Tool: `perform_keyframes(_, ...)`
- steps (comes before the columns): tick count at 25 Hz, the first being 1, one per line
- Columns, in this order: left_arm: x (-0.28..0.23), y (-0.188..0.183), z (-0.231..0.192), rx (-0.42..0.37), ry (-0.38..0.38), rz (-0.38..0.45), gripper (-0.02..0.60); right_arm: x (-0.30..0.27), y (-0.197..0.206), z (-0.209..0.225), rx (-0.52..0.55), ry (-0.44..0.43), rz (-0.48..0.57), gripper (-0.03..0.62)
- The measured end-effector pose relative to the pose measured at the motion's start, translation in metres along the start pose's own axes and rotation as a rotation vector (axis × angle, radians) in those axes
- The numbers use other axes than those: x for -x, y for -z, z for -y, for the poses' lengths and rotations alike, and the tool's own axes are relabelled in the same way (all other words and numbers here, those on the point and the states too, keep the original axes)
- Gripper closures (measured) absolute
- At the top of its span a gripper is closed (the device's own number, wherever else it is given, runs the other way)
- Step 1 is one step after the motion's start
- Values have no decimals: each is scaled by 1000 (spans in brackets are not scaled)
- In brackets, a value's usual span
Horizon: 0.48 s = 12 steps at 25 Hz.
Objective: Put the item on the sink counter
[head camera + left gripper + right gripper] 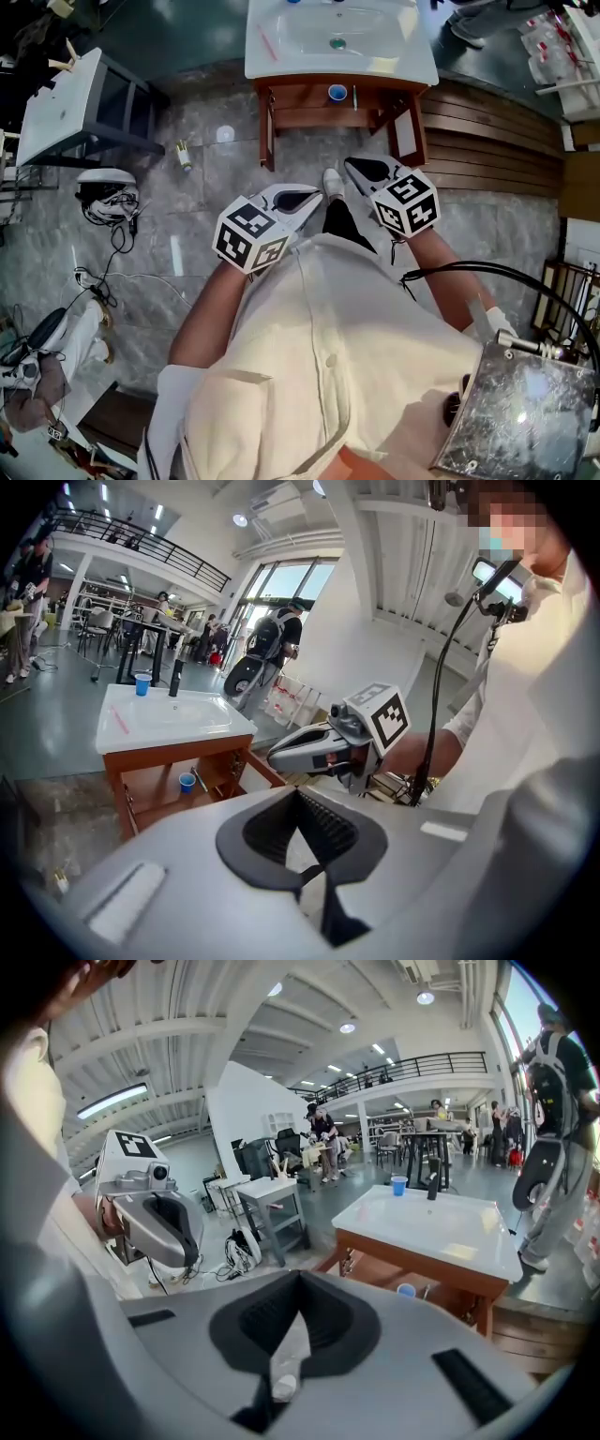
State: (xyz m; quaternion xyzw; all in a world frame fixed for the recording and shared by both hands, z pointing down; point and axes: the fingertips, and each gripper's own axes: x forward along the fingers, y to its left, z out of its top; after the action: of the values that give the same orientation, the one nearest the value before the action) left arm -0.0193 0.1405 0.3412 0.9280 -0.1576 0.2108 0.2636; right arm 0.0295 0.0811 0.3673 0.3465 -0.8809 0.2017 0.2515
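Evidently the left tongs [316, 193] and right tongs [349, 164] are both pressed together, empty. Well ahead of their tips, a small blue plastic cup [337, 92], probably the item, sits under the white sink counter [412, 58]. It looks light and crushable, so pinch its rim gently.

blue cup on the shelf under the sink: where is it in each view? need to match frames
Head view: blue cup at top centre, on the wooden shelf under the white sink counter.
Left gripper view: left of centre, on the same shelf.
Right gripper view: right of centre, slightly low, under the counter.
Shared landmark: the white sink counter.
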Motion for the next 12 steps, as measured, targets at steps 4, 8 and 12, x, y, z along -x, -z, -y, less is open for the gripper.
perform_keyframes(4, 1, 5, -1, 2, -8, 0, 577, -3, 2, -4, 6, -9, 2, 589)
perform_keyframes(8, 5, 6, -2, 6, -14, 6, 577, -5, 0, -8, 16, -14, 2, 589)
perform_keyframes(12, 11, 6, -3, 10, -21, 8, 577, -8, -2, -12, 36, -23, -8, 589)
